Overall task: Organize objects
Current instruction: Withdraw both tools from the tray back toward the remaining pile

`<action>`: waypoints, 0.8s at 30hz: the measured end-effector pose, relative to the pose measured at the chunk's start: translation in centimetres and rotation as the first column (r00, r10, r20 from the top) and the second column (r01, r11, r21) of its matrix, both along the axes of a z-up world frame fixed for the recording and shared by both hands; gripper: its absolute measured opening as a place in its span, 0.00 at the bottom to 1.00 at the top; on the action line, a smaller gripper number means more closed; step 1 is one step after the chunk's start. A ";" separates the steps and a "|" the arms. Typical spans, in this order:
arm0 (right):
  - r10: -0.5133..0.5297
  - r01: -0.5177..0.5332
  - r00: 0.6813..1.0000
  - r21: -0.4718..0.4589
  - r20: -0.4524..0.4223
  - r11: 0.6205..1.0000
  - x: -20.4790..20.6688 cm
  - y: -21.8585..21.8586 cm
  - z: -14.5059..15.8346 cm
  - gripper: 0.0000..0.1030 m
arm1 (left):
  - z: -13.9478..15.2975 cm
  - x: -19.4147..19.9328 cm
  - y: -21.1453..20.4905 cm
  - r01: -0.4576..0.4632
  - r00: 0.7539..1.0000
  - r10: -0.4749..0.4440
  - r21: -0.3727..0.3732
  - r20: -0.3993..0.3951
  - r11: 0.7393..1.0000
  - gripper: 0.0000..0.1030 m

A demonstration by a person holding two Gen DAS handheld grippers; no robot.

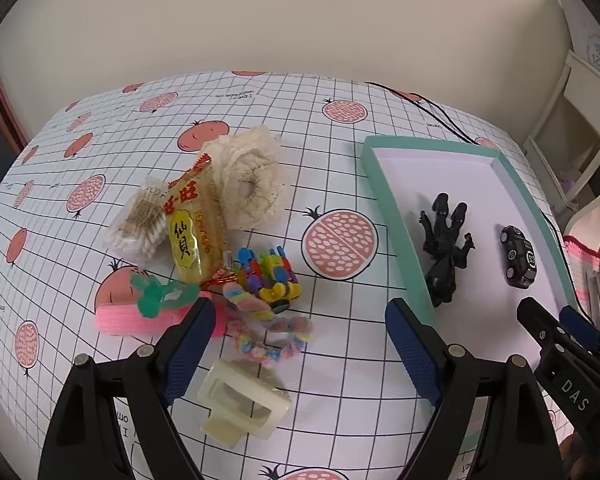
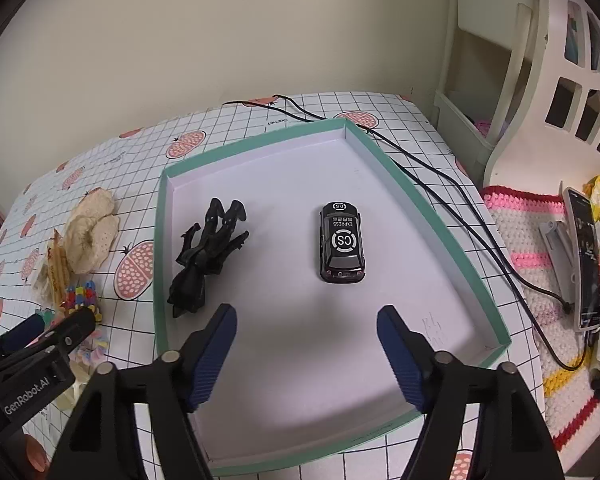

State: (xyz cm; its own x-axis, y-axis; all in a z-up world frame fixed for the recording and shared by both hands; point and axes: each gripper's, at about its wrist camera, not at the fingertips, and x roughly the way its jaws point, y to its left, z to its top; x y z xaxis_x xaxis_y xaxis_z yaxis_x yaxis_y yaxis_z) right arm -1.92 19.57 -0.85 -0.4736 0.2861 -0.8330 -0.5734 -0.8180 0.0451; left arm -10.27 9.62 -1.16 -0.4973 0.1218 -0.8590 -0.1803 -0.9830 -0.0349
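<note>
Both grippers' fingers spread wide, empty (right gripper over tray, left gripper over clutter).

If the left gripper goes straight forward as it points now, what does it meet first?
Most likely the pastel fuzzy loop, lying between the open fingers of the left gripper; the colourful block toy sits just beyond. Depth is uncertain.
</note>
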 end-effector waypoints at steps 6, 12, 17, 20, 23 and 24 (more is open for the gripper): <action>0.007 -0.007 1.000 0.018 -0.002 1.000 -0.2 -0.4 0.1 0.84 | 0.2 0.0 -0.6 -0.002 1.000 0.002 0.011 -0.013 1.000 0.94; 0.007 -0.007 1.000 0.035 -0.003 0.999 -0.2 -0.5 0.2 0.94 | 0.3 0.0 -0.8 0.006 1.000 -0.006 0.007 -0.015 1.000 0.94; 0.005 -0.004 1.000 0.031 -0.011 1.000 -0.2 -0.5 0.2 0.97 | 0.5 0.0 -1.1 -0.005 1.000 0.005 0.005 -0.028 1.000 0.94; 0.008 -0.008 1.000 0.038 -0.011 0.999 -0.2 -0.5 0.2 1.00 | 0.5 -0.1 -1.2 -0.014 1.000 0.014 0.009 -0.022 1.000 0.94; 0.008 -0.007 1.000 0.036 -0.014 0.999 -0.2 -0.4 0.2 1.00 | 0.5 -0.2 -1.4 -0.019 1.000 0.019 0.006 -0.022 1.000 0.94; 0.007 -0.007 1.000 0.035 -0.015 0.999 -0.1 -0.4 0.2 1.00 | 0.5 -0.1 -1.4 -0.019 1.000 0.020 0.005 -0.023 1.000 0.94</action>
